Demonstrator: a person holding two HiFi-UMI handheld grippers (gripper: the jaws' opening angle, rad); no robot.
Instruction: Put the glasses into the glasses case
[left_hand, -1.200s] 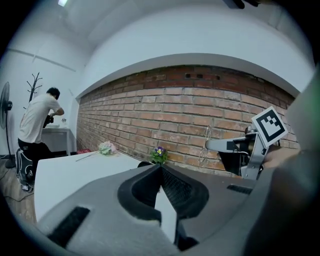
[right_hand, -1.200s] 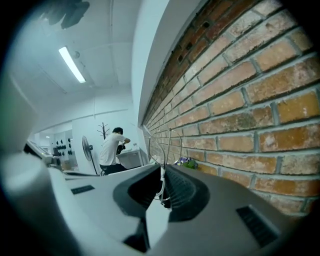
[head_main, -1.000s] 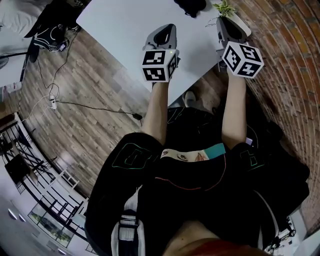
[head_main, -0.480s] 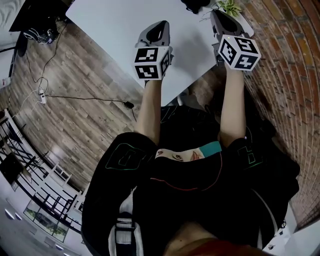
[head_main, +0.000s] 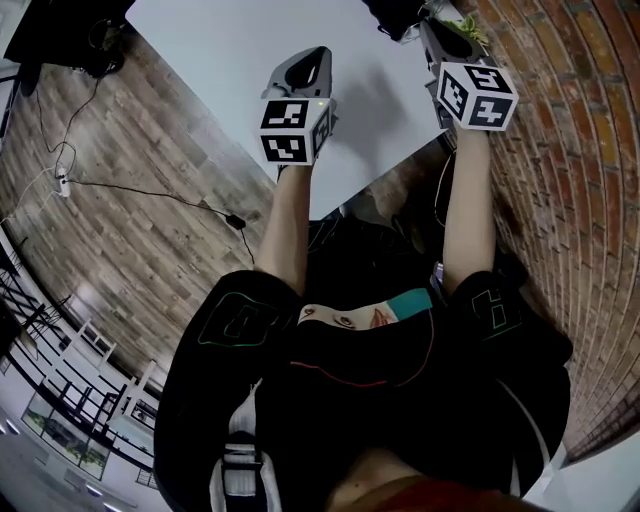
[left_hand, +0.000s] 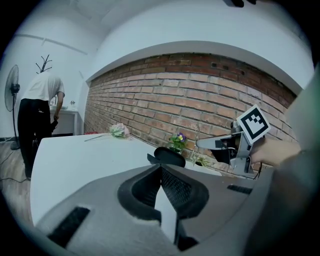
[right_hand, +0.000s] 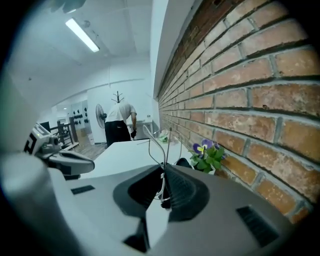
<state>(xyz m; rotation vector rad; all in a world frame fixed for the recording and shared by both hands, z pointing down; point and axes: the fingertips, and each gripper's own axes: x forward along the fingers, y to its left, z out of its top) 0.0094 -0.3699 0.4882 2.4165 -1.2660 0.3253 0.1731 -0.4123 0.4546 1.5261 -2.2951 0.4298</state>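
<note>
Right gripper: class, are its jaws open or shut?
Shut on the glasses: the right gripper has its jaws pressed together around the thin wire frame.

A red brick wall runs down the right, close beside the white desk. Grey-brown wood planks make up the floor, with black cables trailing over them. Overhead a strip light glows on the white ceiling. A standing fan stands at the far end.

I hold my left gripper above the white table. My right gripper is at the table's edge by the brick wall, near a dark object and a small plant.
</note>
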